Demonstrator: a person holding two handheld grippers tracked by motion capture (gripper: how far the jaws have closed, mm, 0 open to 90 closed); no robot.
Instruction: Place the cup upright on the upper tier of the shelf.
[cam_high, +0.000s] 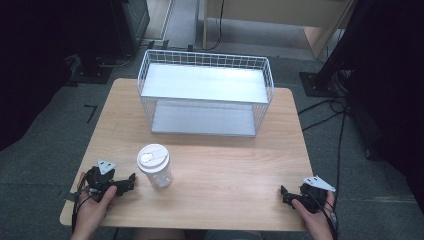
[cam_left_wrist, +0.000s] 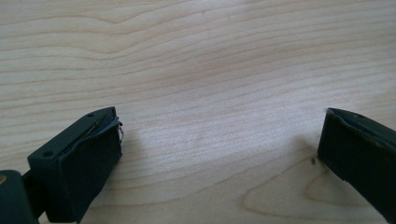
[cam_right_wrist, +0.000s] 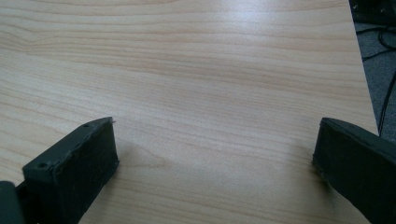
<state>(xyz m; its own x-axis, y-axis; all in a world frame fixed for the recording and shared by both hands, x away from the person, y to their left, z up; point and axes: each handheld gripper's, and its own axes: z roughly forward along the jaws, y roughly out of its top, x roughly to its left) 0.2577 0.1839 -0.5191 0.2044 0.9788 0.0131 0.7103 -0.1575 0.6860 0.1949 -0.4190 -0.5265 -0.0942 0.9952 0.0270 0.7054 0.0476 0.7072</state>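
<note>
A clear plastic cup (cam_high: 155, 166) with a white lid stands upright on the wooden table (cam_high: 225, 170), left of the middle near the front. My left gripper (cam_high: 131, 183) rests on the table just left of the cup, held by a hand, its jaws wide apart over bare wood. The left gripper (cam_left_wrist: 219, 135) has nothing between its black jaws. My right gripper (cam_high: 284, 194) lies at the table's front right corner in the other hand. The right gripper (cam_right_wrist: 215, 144) also stands open over bare wood, close to the table's edge.
A white wire basket rack (cam_high: 206, 95) with two shelves stands at the back middle of the table. Grey carpet floor (cam_high: 45, 125) with cables (cam_high: 330, 107) surrounds the table. Dark stands and furniture legs sit at the far left and right.
</note>
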